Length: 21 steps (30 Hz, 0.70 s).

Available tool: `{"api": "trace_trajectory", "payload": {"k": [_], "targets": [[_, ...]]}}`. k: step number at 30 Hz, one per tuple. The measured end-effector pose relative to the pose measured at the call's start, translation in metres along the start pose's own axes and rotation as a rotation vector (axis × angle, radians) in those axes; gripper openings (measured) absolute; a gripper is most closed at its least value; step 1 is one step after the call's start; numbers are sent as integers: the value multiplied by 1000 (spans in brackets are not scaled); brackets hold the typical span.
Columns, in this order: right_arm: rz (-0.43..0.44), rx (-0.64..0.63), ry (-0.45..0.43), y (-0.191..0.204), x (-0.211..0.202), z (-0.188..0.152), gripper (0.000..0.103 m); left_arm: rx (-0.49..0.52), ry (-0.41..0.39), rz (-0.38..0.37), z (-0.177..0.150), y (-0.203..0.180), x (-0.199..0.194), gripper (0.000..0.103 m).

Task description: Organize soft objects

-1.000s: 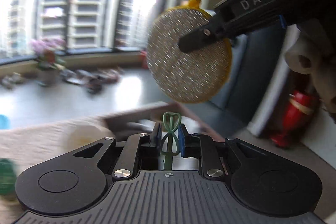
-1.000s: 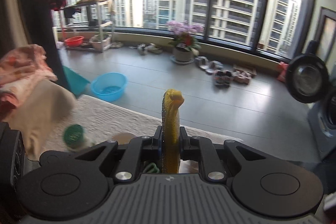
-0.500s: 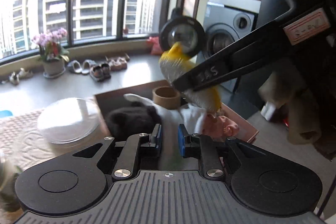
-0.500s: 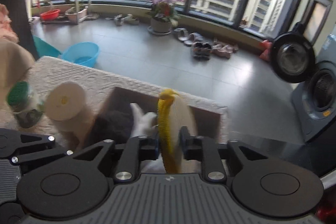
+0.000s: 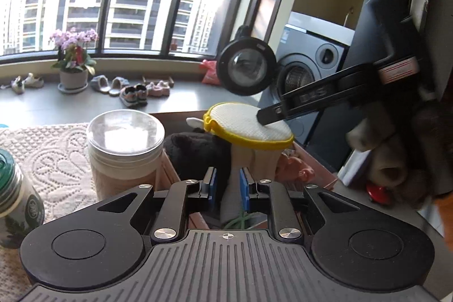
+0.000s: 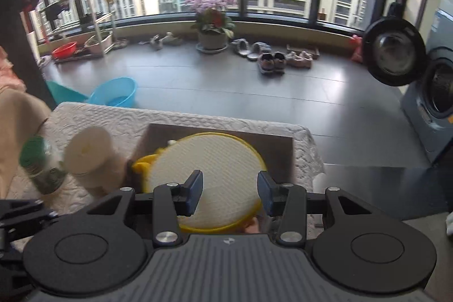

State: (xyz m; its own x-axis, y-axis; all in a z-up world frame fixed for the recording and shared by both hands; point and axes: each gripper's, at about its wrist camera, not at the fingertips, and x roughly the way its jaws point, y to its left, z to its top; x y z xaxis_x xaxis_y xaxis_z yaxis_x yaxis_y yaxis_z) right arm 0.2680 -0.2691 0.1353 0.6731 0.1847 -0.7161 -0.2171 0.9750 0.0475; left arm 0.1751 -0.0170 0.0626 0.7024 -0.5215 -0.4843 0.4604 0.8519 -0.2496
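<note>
A: Where is the round scrubbing pad (image 6: pixel 215 177) sitting?

B: Flat on the heap in the cardboard box (image 6: pixel 283 140), white mesh face up, yellow rim all round, with a small yellow loop at its nine o'clock. In the left wrist view it rests on a pale soft piece (image 5: pixel 254 160), beside a black plush thing (image 5: pixel 195 152).

A: Is the right tool (image 6: pixel 230 190) holding it?

B: No. The blue pads are spread wide with the pad lying loose below the gap (I'd judge a drop into the box, since nothing pinches it).

A: And the left tool (image 5: pixel 226 187)?

B: Partly open, empty as far as I can see; the pale piece shows through the gap, not squeezed. It hangs at the box's near edge, probably waiting its turn.

A: Why flat on top?

B: A thin, limp disc settles wherever the pile holds it up. The plush gives; the mesh looks coarse and dry.

A: What lies around the box?

B: At nine o'clock from it, a jar with a clear lid (image 5: pixel 124 149) and a green-capped bottle (image 5: pixel 14 200), both hard, standing on the table under a cream embossed cloth (image 5: pixel 53 160).
</note>
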Motion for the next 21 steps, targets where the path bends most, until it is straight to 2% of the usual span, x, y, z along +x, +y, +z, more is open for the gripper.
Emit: {"api": "trace_trajectory", "payload": {"k": [4, 8, 17, 21], "targets": [[57, 87, 1, -9, 21, -1, 42, 11, 8, 14, -2, -8, -18, 20], [-21, -10, -13, 14, 32, -7, 42, 2, -12, 5, 0, -4, -26, 20], [-77, -17, -55, 26, 26, -21, 42, -21, -35, 46, -4, 10, -42, 20], [-114, 2, -93, 29, 14, -23, 49, -20, -2, 79, -3, 17, -52, 20]]}}
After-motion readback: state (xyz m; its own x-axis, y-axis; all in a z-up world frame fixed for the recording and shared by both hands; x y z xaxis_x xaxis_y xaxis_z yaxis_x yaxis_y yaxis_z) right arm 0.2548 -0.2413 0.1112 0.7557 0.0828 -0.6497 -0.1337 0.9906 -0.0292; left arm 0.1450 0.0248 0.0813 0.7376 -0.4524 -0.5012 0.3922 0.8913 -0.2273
